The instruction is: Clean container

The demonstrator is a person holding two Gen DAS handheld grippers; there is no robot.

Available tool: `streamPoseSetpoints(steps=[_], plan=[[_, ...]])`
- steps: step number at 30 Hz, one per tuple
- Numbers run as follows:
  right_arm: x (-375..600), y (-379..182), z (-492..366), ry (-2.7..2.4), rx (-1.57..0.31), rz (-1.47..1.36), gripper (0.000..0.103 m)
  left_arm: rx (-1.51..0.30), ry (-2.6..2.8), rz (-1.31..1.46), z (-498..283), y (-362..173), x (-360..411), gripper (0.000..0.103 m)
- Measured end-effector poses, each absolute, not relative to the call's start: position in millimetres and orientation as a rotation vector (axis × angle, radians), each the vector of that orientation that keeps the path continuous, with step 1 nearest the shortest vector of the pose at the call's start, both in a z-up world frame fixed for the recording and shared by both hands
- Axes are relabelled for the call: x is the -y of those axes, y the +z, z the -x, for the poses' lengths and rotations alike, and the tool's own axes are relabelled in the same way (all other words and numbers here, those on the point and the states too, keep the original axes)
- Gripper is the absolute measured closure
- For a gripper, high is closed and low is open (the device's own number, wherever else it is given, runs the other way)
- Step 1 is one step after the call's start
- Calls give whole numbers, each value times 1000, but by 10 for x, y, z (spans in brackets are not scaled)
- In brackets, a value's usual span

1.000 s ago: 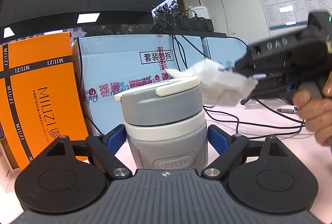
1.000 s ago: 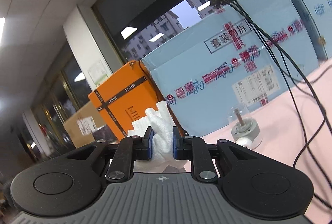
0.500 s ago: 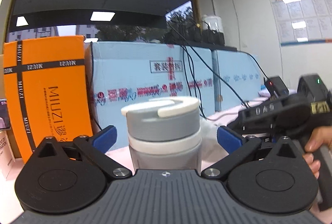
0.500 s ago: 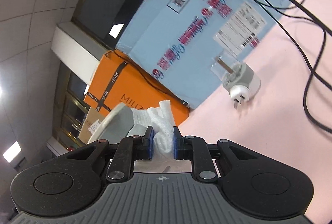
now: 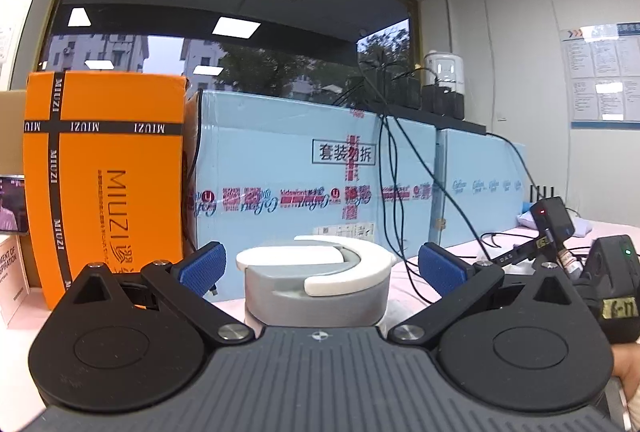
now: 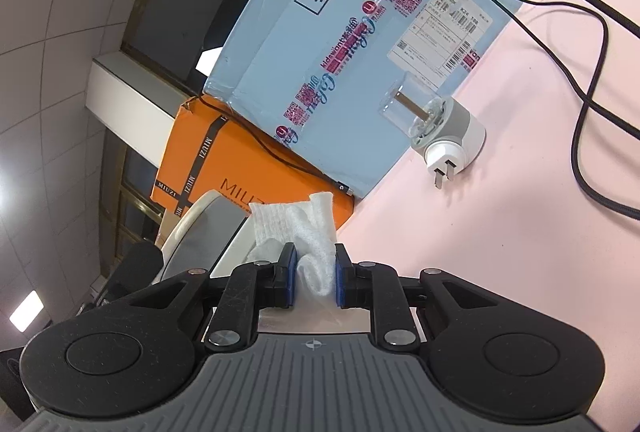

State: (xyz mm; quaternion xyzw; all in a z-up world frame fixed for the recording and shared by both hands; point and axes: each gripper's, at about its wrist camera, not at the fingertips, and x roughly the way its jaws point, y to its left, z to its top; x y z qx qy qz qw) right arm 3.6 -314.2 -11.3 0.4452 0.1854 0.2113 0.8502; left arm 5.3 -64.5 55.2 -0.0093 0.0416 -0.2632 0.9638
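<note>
The left tool [image 5: 320, 266] stands wide, having just opened, its blue pads clear of the container [image 5: 316, 286] on both sides; the grey container with its white lid sits upright between them on the pink worktop [image 6: 500, 232], near the back edge where an orange box [image 5: 104, 184] and a pale blue carton [image 5: 312, 184] stand side by side. The right tool [image 6: 315, 274] is narrow, pinching a white cloth [image 6: 304, 228] that lies against the container's side. A small grey plug adapter [image 6: 444, 130] lies on the worktop near the carton's foot, beside black cables [image 6: 592, 80].
</note>
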Motion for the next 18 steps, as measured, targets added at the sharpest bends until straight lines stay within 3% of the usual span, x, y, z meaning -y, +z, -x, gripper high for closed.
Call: streamPoseSetpoints(steps=[9, 14, 18], plan=[[3156, -146, -37, 439, -405, -965, 86, -91, -498, -57, -92, 472, 818, 0], [3148, -146, -30, 440, -404, -962, 86, -88, -479, -107, -148, 463, 841, 19], [3160, -158, -21, 432, -404, -969, 86, -85, -555, -117, -208, 473, 750, 20]])
